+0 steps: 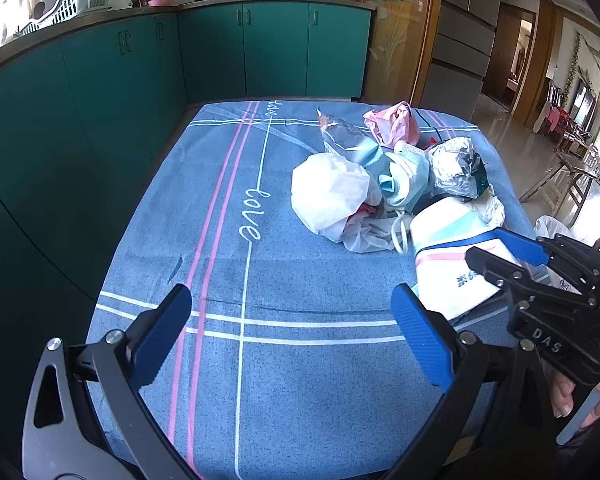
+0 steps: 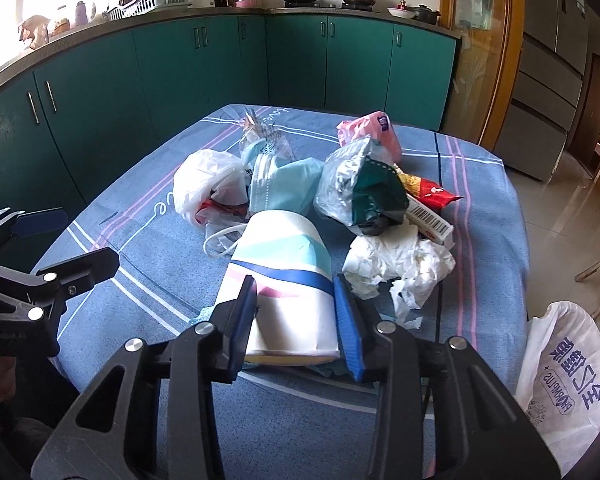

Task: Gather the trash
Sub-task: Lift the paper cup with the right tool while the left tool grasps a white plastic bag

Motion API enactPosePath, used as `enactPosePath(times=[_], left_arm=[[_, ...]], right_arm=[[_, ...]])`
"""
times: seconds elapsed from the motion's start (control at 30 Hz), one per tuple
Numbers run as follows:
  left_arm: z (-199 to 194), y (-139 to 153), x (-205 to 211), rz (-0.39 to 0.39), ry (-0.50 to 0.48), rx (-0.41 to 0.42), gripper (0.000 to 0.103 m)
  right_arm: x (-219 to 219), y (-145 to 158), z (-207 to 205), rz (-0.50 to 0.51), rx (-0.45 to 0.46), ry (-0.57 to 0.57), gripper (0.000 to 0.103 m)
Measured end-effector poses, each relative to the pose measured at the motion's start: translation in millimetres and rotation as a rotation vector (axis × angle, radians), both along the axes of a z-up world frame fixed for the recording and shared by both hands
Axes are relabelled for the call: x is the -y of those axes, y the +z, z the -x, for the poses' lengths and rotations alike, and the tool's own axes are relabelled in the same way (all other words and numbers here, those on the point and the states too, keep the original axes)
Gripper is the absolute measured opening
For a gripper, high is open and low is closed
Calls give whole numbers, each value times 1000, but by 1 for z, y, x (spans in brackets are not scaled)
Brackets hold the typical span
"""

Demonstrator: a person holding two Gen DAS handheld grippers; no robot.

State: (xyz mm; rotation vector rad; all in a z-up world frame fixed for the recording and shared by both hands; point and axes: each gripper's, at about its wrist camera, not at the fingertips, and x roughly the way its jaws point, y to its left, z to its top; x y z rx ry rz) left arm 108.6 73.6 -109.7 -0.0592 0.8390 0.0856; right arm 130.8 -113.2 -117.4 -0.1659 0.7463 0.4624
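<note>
A pile of trash lies on the right half of a table with a blue cloth (image 1: 260, 280): a white plastic bag (image 1: 328, 192), blue face masks (image 1: 404, 180), a pink bag (image 1: 392, 124), a crinkled clear wrapper (image 2: 356, 184), crumpled tissue (image 2: 396, 264) and a paper cup (image 2: 288, 280) lying on its side. My right gripper (image 2: 296, 312) is shut on the paper cup, one blue pad on each side; it also shows in the left wrist view (image 1: 496, 252). My left gripper (image 1: 292, 336) is open and empty over bare cloth, left of the pile.
Green kitchen cabinets (image 1: 140, 80) run along the far and left sides of the table. A white printed plastic bag (image 2: 568, 376) hangs off the table's right edge. A fridge (image 2: 548, 60) and tiled floor lie to the right.
</note>
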Motion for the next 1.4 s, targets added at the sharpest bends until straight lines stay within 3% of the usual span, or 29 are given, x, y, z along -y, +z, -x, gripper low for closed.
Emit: enactPosePath(times=[0.33,0.4,0.53,0.57,0.83,1.0,1.23,1.4], left_arm=[[-5,0,-20,48,49,-6,100],[-6,1,-17,45,39,-6,100],[-9,-2,-11,35,24,-12,100],[-9,-3,-10,34,22,-17,100],[-5,-6,-19,19,58,-37,100],[-4,-8,-23,20,68,-44,100],[-3,-7,-18,17,54,-42,100],[-6,-4,-20,29,54,-34,100]], right_arm=[[49,12,-8,-53,-5,-123,43],[55,11,-11,-94,-37,-116,51],[43,6,-13,-129,-61,-73,78],[34,5,-14,-117,-60,-68,79],[-21,-17,-24,47,-77,-34,82],[-35,-24,-23,95,-56,-16,78],[-33,-15,-5,80,-28,50,78],[-2,7,5,26,16,18,77]])
